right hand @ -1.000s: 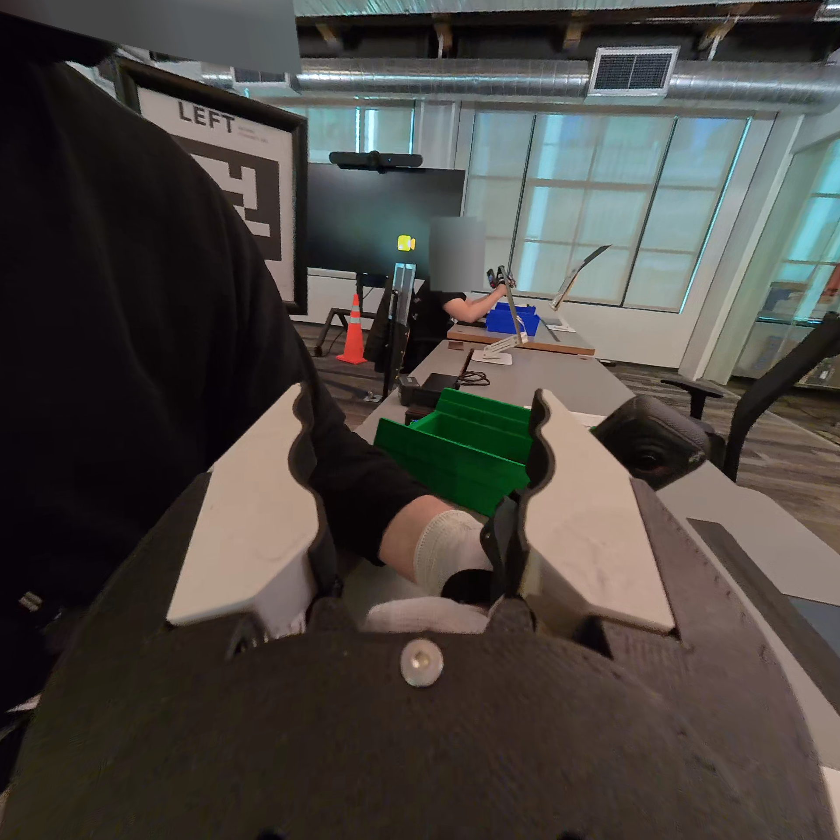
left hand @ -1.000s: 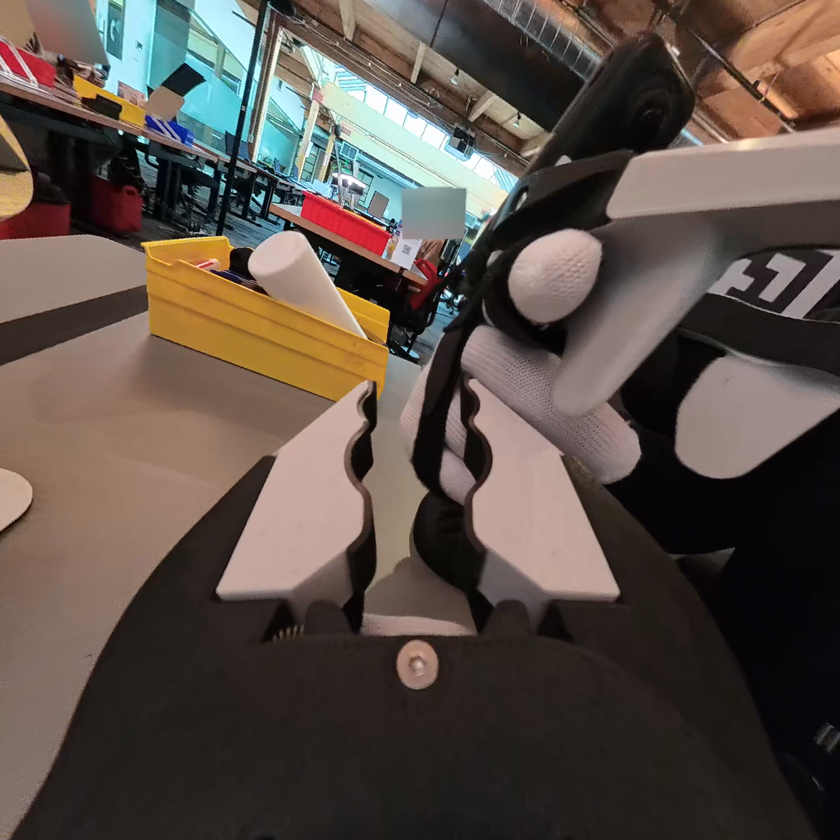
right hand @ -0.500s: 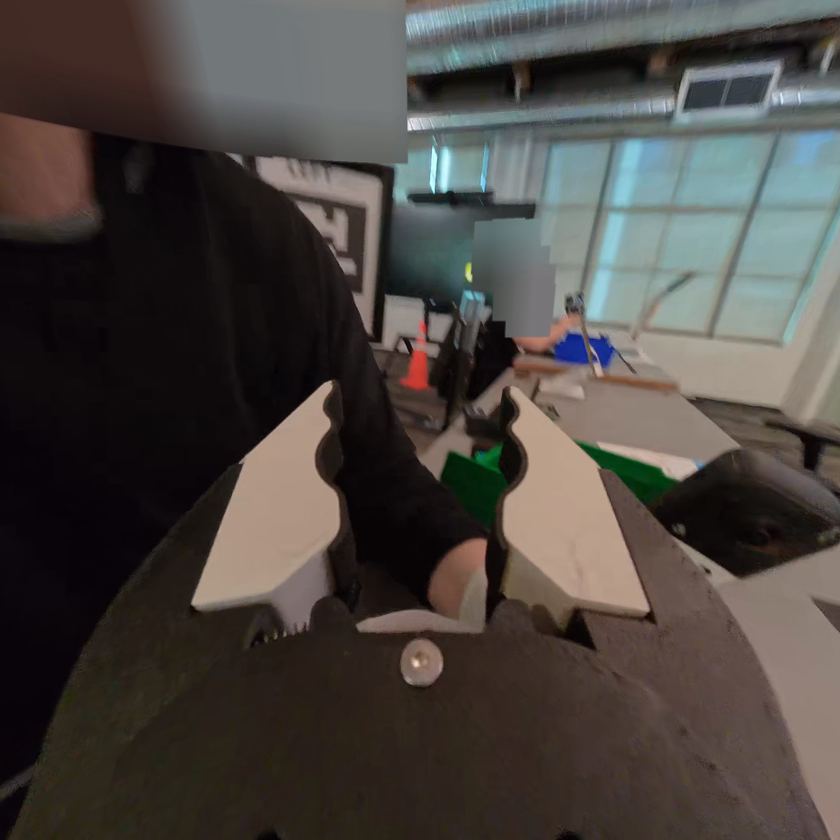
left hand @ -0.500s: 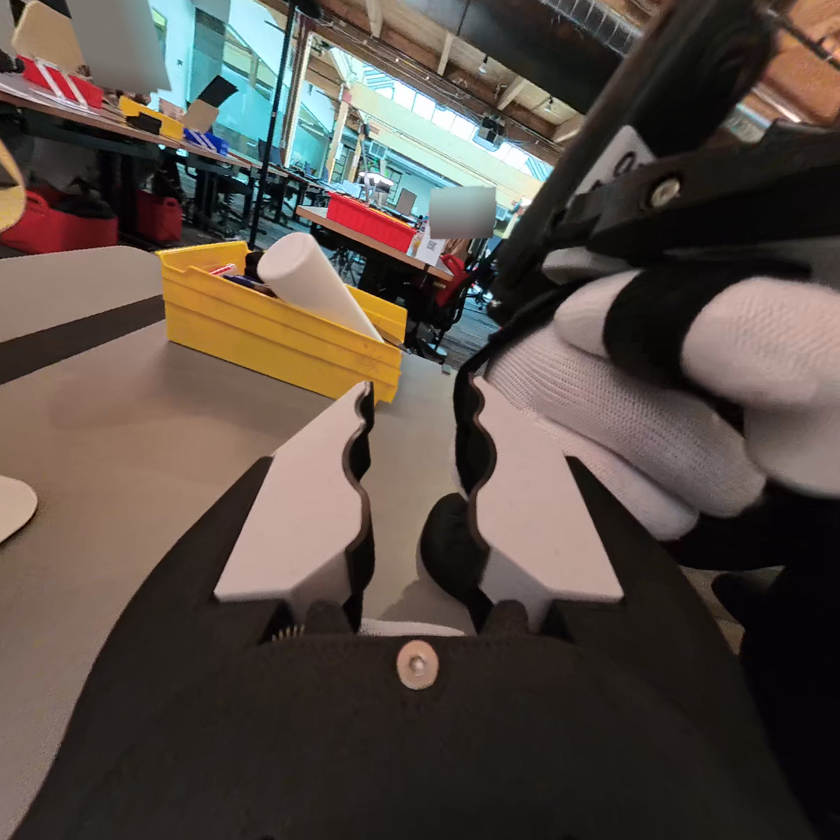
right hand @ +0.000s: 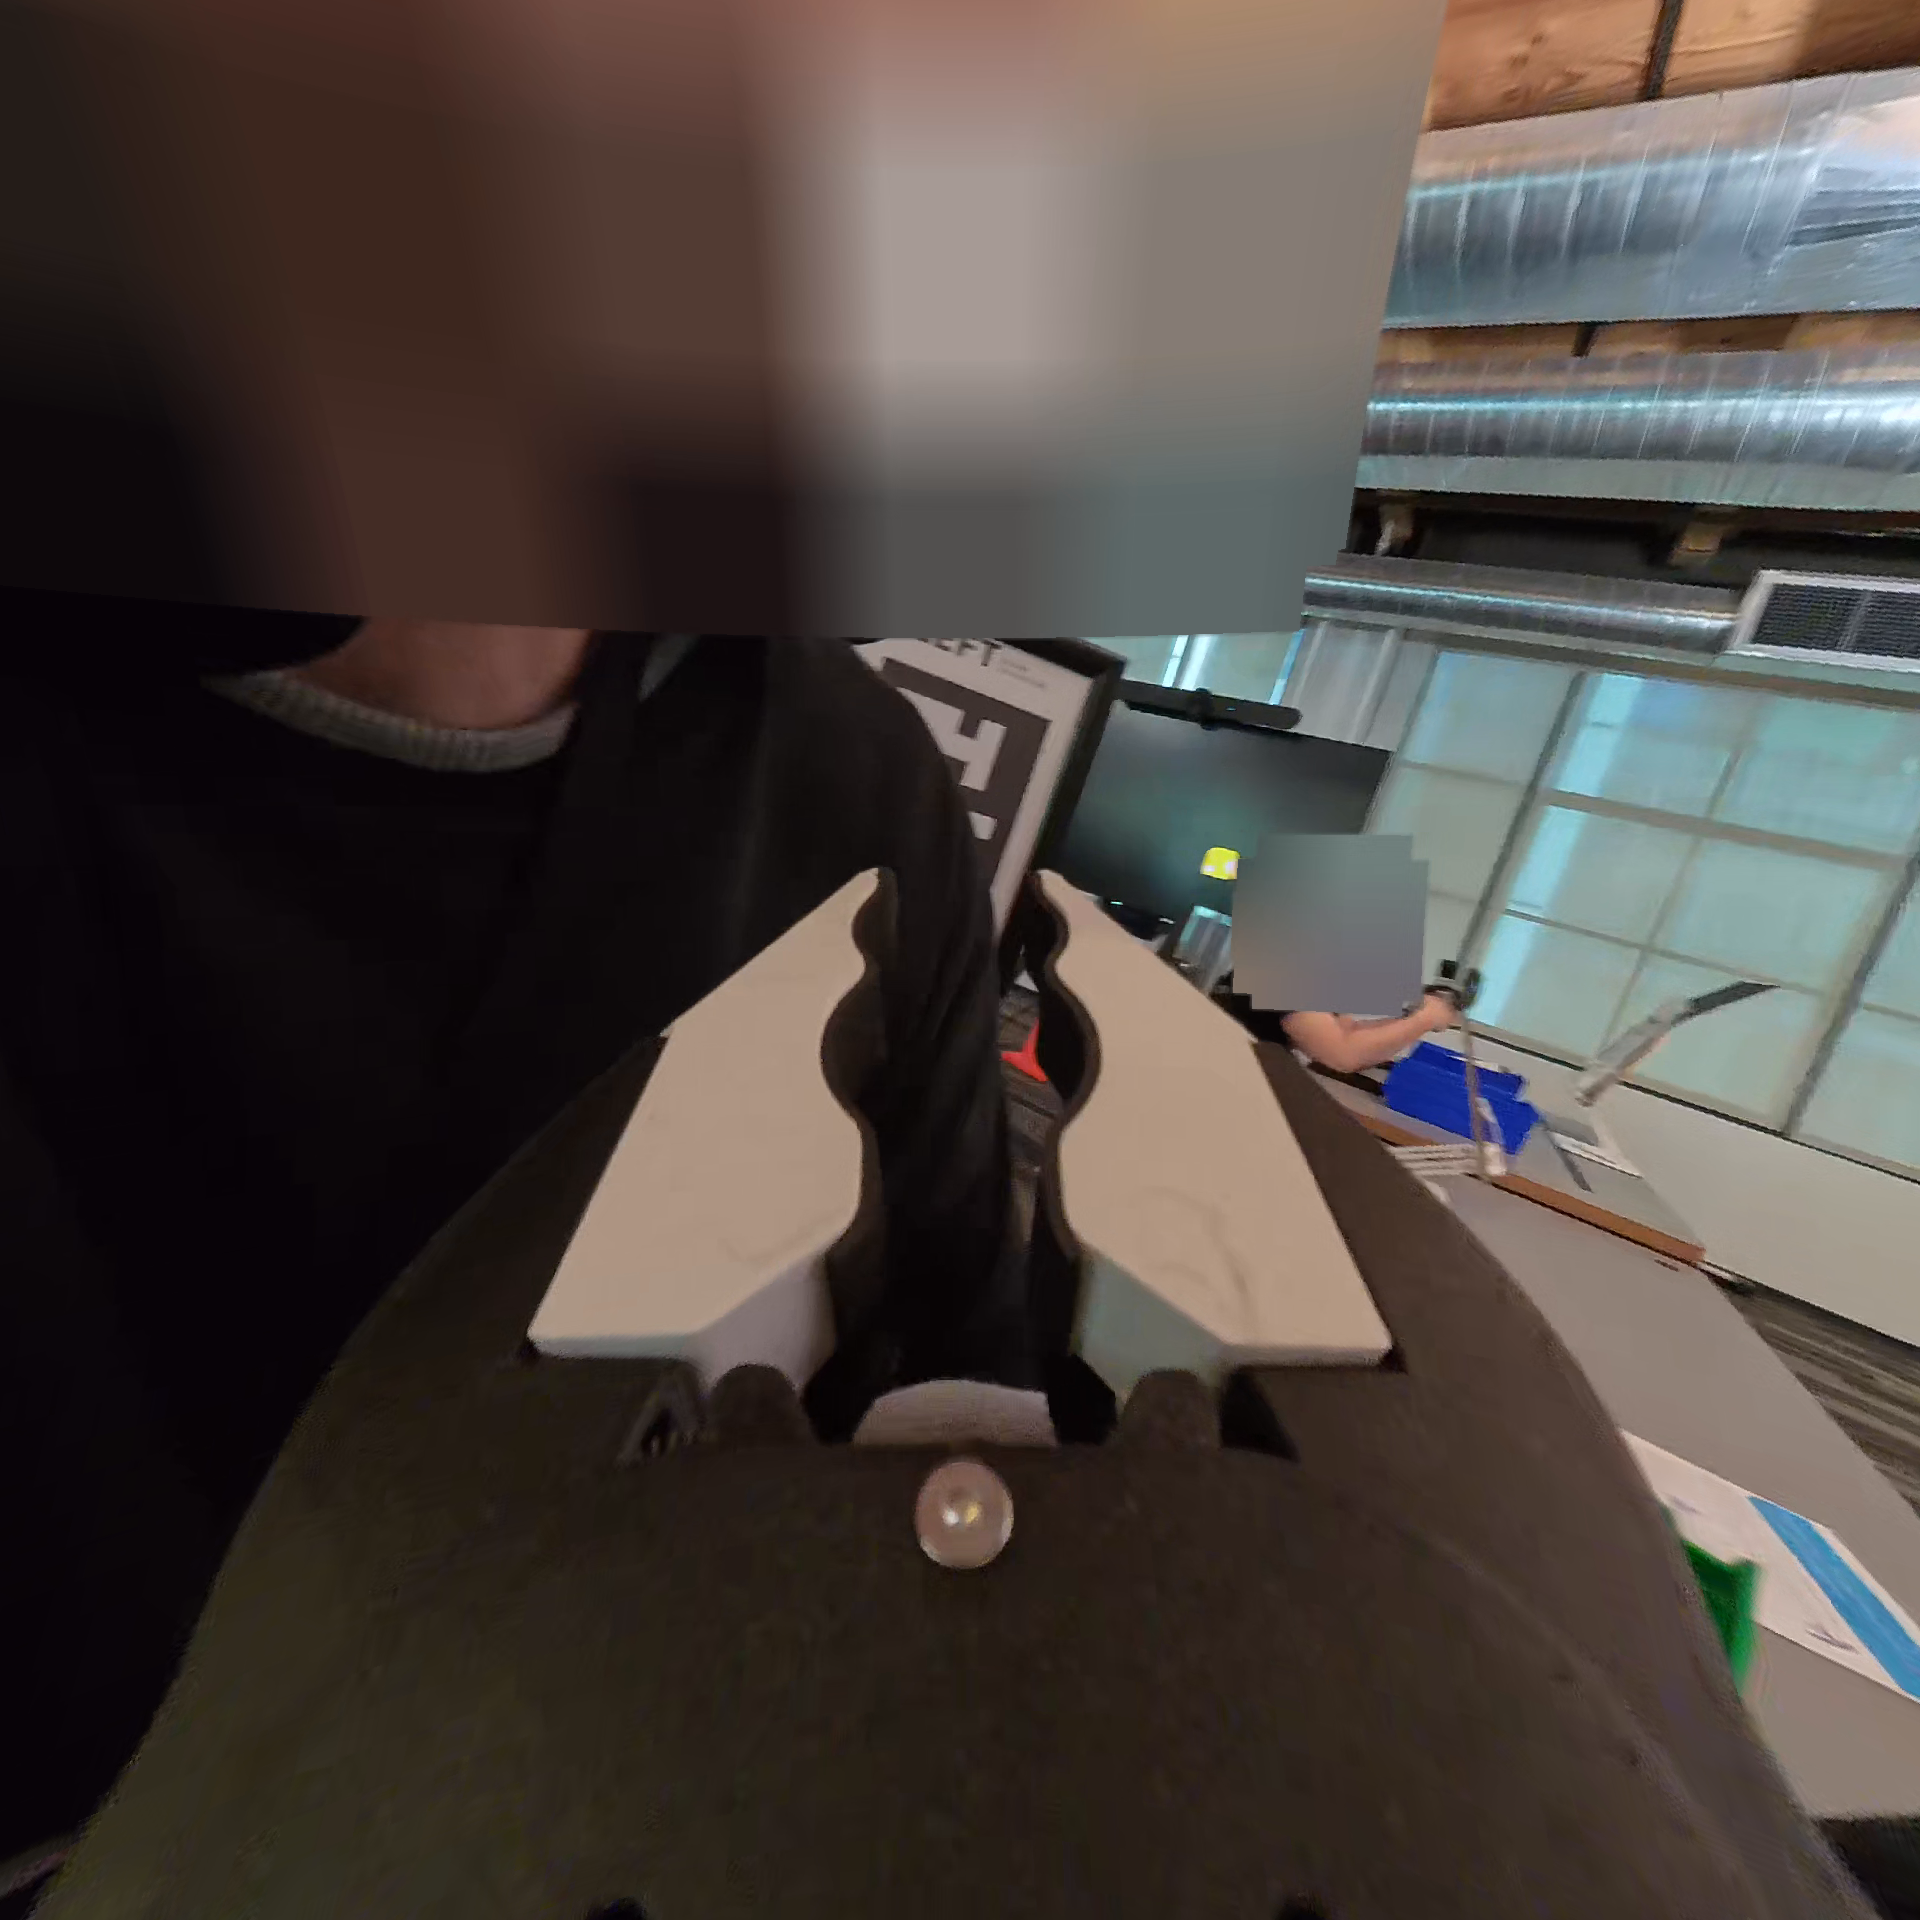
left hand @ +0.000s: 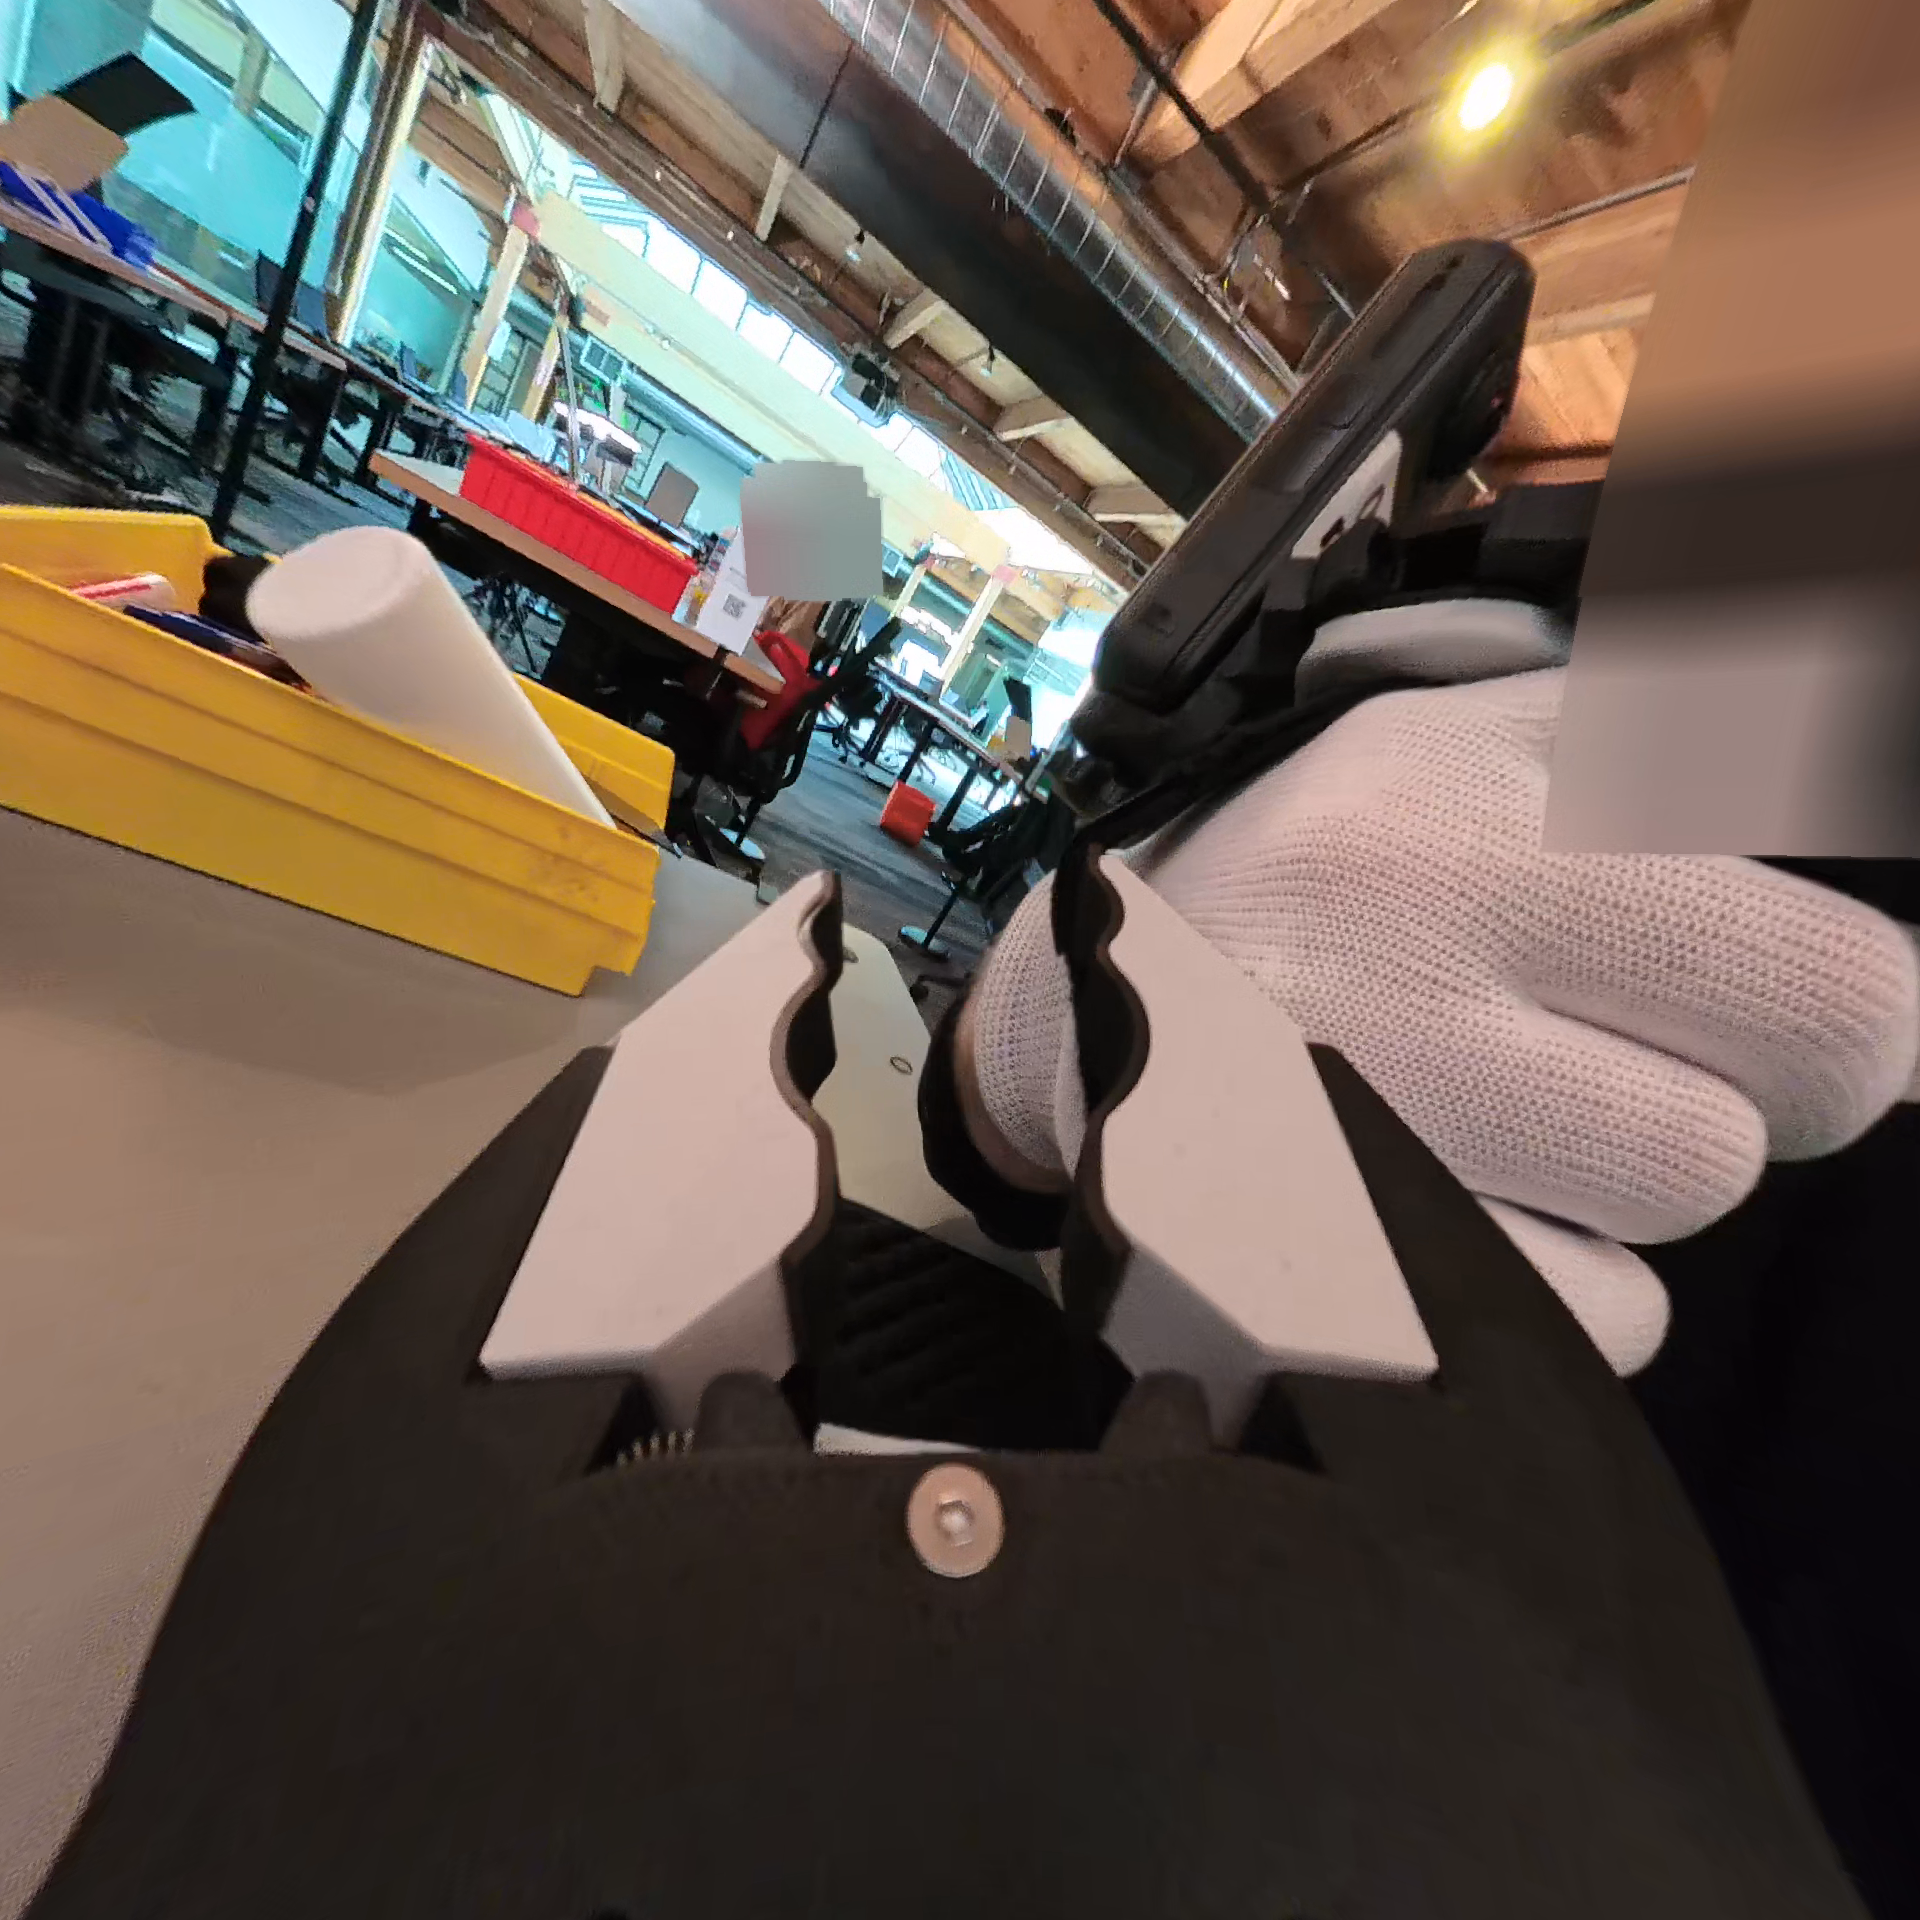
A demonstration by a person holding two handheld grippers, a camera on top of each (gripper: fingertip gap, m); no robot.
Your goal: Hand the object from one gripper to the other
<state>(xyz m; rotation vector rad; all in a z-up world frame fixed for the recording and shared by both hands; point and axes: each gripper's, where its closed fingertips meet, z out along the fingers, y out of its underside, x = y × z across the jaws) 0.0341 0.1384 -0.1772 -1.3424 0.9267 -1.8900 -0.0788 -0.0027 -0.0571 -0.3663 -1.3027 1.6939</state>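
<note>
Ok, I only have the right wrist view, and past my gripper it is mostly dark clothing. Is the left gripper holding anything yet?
Observer: No. In the left wrist view the left gripper is open, with nothing clamped between its fingers.
Operator: Is anything close to it?
Observer: Yes, a white-gloved hand sits just past its right-hand finger, below a black camera.
Operator: Any candidate object on that side?
Observer: A yellow bin stands on the grey table ahead and to the left, and a white cylinder leans out of it.
</note>
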